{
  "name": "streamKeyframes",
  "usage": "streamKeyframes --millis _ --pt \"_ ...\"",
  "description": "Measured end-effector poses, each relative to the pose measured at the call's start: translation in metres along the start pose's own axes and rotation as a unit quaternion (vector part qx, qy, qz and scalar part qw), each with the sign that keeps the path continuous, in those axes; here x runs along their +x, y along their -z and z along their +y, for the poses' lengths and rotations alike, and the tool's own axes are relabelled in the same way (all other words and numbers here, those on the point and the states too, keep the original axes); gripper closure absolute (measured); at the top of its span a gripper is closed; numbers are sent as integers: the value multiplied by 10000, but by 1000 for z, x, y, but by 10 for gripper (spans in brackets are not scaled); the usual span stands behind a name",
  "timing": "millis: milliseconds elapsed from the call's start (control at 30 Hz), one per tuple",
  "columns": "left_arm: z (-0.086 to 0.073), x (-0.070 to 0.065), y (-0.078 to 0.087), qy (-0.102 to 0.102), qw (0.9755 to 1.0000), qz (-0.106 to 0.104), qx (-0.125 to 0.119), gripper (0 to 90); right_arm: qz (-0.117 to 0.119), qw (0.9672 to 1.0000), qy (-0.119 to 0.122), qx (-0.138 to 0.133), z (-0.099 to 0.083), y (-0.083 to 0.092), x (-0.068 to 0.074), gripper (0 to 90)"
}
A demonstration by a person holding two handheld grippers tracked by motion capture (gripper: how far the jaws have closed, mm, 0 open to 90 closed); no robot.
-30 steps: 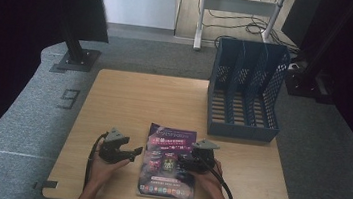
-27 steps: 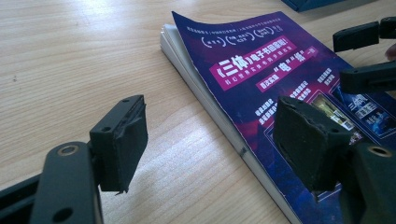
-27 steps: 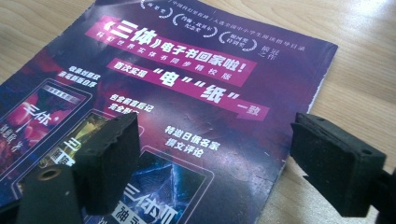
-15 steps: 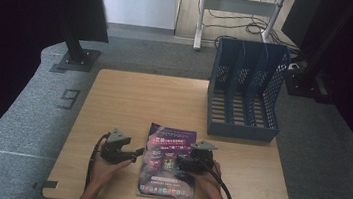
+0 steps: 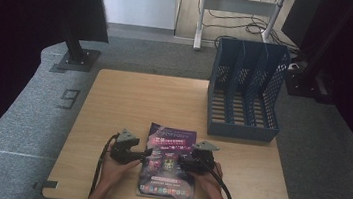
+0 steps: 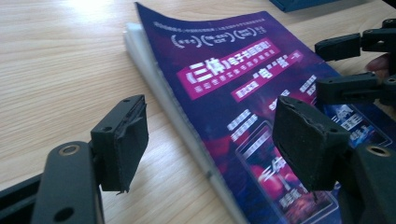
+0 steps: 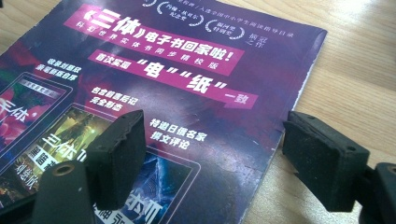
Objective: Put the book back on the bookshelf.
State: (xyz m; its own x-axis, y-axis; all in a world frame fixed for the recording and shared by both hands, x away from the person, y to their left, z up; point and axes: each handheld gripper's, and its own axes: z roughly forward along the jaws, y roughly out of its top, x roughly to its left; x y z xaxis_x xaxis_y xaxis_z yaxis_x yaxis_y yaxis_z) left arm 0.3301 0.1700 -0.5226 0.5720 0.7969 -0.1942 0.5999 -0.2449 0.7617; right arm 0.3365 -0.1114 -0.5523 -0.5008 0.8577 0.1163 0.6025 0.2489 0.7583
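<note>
A purple magazine (image 5: 168, 163) is lying flat at the near edge of the worktop (image 5: 129, 99), well apart from the blue file rack (image 5: 245, 95). It is being straddled by left tongs (image 6: 210, 140) at its spine edge and right tongs (image 7: 210, 158) at its open edge; both are gaping wide, nothing gripped, the right having just been closing slightly. Judged thin, floppy and glossy-slick: best pinched at the stiffer spine edge.
</note>
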Motion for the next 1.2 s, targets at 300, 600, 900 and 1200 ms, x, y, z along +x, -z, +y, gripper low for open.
streamKeyframes --millis 300,600,900,1200 --pt "0 -7 -13 -63 9998 58 159 272 5 10000 12 -49 -1 1 -1 232" --pt "1 -5 -27 -20 9995 122 287 272 -12 10000 58 -56 -1 1 -1 234" --pt "5 -8 -39 -109 9986 323 393 263 -82 9997 220 -101 -1 1 2 239" --pt "4 -8 -42 -27 9980 387 503 247 -92 9996 234 -126 -1 1 2 239"
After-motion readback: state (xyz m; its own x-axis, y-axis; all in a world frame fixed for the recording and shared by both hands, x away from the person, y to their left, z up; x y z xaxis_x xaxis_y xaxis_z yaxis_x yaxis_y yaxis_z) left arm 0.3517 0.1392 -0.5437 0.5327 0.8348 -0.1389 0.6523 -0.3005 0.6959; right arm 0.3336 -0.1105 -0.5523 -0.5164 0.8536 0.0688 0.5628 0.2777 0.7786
